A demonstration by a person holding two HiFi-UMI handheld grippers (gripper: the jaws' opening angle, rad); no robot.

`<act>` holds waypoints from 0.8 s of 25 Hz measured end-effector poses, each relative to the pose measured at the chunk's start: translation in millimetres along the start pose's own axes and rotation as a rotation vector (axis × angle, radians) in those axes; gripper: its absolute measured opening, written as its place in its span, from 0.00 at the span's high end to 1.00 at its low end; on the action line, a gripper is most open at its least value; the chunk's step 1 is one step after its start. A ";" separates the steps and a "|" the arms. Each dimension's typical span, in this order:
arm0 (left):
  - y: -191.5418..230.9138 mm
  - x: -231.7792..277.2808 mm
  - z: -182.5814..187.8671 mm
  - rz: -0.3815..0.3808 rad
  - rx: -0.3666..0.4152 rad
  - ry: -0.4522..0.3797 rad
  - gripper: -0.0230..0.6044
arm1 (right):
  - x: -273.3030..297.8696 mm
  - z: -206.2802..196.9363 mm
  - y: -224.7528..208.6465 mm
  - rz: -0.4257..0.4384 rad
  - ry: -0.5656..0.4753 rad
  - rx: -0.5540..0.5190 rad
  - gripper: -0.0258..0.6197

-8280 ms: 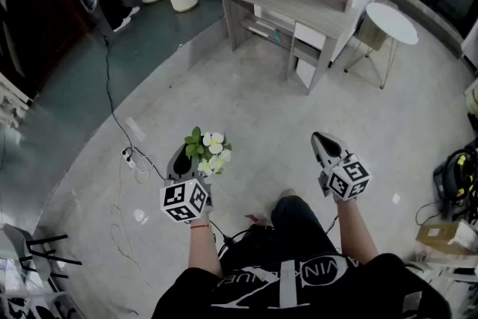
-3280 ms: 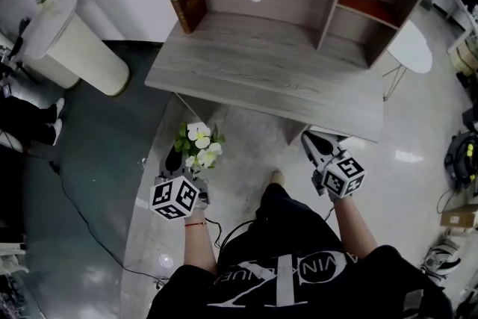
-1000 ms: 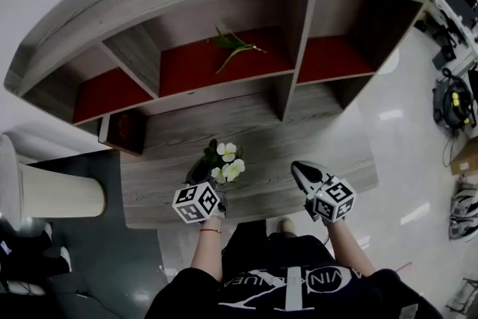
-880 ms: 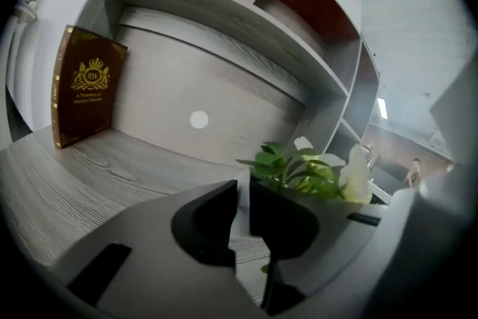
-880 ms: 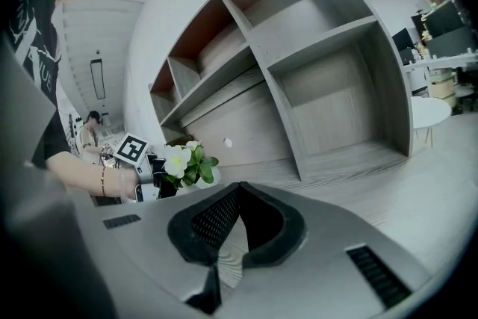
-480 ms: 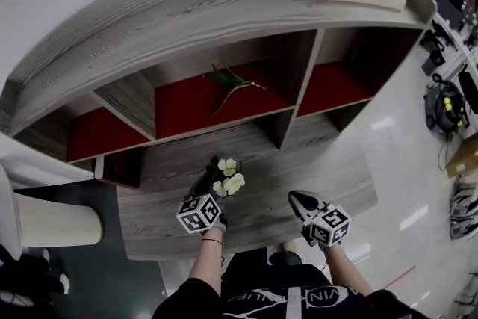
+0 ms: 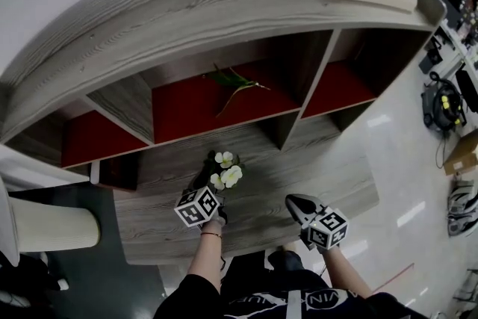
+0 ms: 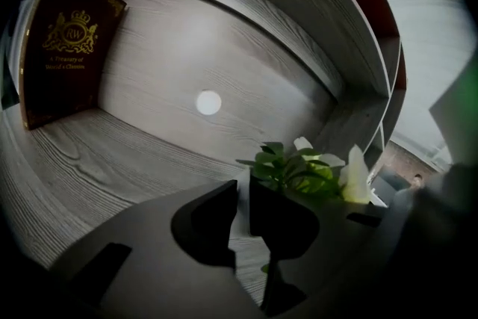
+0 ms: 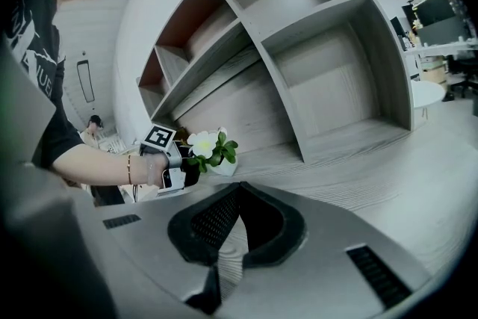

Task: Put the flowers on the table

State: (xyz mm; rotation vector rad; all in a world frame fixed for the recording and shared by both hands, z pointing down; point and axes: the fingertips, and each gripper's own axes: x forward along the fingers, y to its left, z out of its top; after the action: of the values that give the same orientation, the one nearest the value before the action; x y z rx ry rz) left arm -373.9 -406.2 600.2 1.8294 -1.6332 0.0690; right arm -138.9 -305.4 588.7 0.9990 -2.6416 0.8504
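Lowered nearer to the surface [image 7: 321, 175] than a second ago, with flowers [image 7: 226, 169] pinched at white pot [image 9: 213, 166] in left claw [image 8: 240, 198]. Probably light, fragile at petals; best held by pot. Right claw [image 9: 237, 190] pressed together, empty.

- A black short-sleeved shirt [image 7: 250, 304] is worn, marked across the chest with white lettering and white lines.
- A thin red band [image 7: 211, 234] is worn at the left wrist.
- The left gripper [image 8: 239, 194] is made as a smooth grey shell ending in dark, matt jaws.
- The right gripper [image 9: 237, 190] is formed alike, with fine mesh texture inside its black jaws and dark slots in the shell.
- The left cube [image 7: 198, 207] and right cube [image 7: 326, 229] are printed with black-and-white square markers.
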 end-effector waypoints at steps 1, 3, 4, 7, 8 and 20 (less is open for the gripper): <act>0.9 1.6 -0.9 0.002 -0.005 0.005 0.88 | -0.1 0.2 0.2 -0.001 0.002 -0.003 0.94; 2.6 4.3 -2.5 0.004 -0.022 0.011 0.88 | -0.5 1.2 -0.8 -0.003 -0.006 -0.001 0.94; 3.8 5.5 -3.1 0.005 -0.031 0.010 0.88 | -1.0 1.5 -1.4 -0.005 -0.010 0.002 0.94; 9.1 7.4 -2.4 0.026 -0.047 0.009 0.88 | -2.6 1.2 -2.7 -0.012 -0.014 0.009 0.94; 10.7 8.0 -2.9 0.033 -0.049 0.012 0.88 | -3.1 0.8 -2.8 -0.012 -0.014 0.010 0.94; 11.1 15.6 -6.1 0.023 -0.096 0.013 0.87 | -7.5 -5.1 -5.7 -0.024 -0.012 0.018 0.94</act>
State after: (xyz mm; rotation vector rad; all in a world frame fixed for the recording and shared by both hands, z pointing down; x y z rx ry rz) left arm -378.2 -416.4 617.0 1.7346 -1.6208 0.0121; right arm -129.6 -301.8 592.7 1.0412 -2.6313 0.8667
